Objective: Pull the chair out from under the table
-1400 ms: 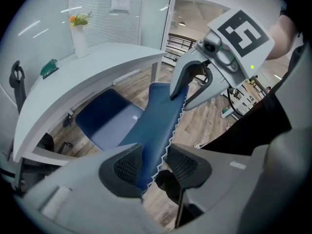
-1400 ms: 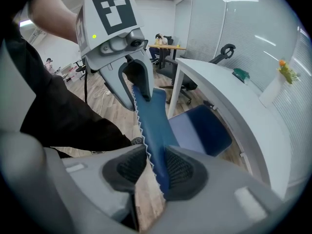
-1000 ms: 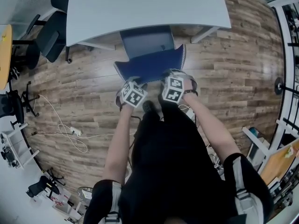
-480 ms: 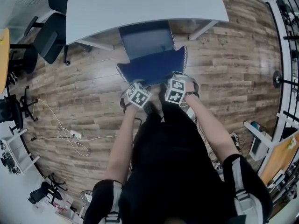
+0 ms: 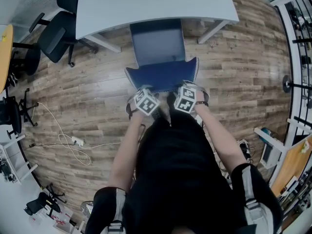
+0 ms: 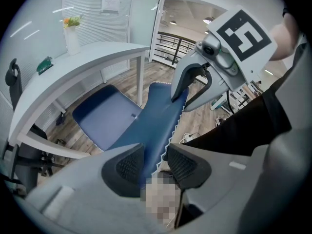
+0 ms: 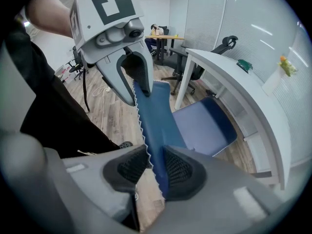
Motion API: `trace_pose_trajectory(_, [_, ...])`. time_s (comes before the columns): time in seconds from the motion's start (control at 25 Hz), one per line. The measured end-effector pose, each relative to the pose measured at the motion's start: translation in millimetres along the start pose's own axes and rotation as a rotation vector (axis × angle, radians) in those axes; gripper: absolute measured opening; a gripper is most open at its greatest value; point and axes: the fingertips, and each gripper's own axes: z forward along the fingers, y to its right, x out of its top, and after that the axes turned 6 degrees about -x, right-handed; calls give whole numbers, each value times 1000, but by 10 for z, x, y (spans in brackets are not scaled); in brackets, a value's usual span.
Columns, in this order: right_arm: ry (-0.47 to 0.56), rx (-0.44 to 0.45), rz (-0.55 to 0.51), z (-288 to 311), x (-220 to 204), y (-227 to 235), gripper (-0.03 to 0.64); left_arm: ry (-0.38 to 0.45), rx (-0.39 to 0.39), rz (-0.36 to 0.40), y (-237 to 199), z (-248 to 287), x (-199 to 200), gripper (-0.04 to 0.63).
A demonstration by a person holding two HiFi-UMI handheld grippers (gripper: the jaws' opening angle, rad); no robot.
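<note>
Chair backrest [image 5: 163, 76] top edge, pinched between left tongs [image 6: 156, 162], right tongs [image 7: 156, 167]

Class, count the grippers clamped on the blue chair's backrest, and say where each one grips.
2. The left gripper clamps the top edge of the backrest near its left end as the head view shows it, and the right gripper clamps it near its right end. No other gripper shows.

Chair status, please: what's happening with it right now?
Left gripper and right gripper clamped on chair backrest's top edge. Seat mostly out from under table. Floor cable off to the side, apart from chair.
</note>
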Motion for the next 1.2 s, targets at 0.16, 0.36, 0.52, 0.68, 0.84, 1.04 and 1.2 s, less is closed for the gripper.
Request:
trace_pose_trajectory(0.16, [-4, -1, 18, -65, 33, -221, 112, 4, -12, 19, 145, -75, -143, 155])
trace_pose_trajectory(0.36, [-2, -12, 41, -167, 21, -473, 112, 12, -30, 43, 363, -154, -273, 155])
trace_pose_trajectory(0.52, [-1, -16, 53, -255, 1, -703, 112, 20, -41, 61, 564, -215, -392, 152])
trace_pose_trajectory(0.68, [-7, -22, 61, -328, -38, -927, 112, 31, -49, 75, 766, -248, -506, 150])
trace_pose_trajectory(0.84, [-29, -24, 66, -364, -71, -1158, 112, 33, -67, 85, 938, -292, -644, 147])
trace_pose_trajectory(1.04, [-27, -40, 75, -451, -85, -1309, 112, 26, -83, 98, 1103, -335, -717, 146])
trace_pose_trajectory(1.2, [-31, -35, 78, -525, -138, -1442, 114, 24, -97, 93, 1261, -345, -750, 144])
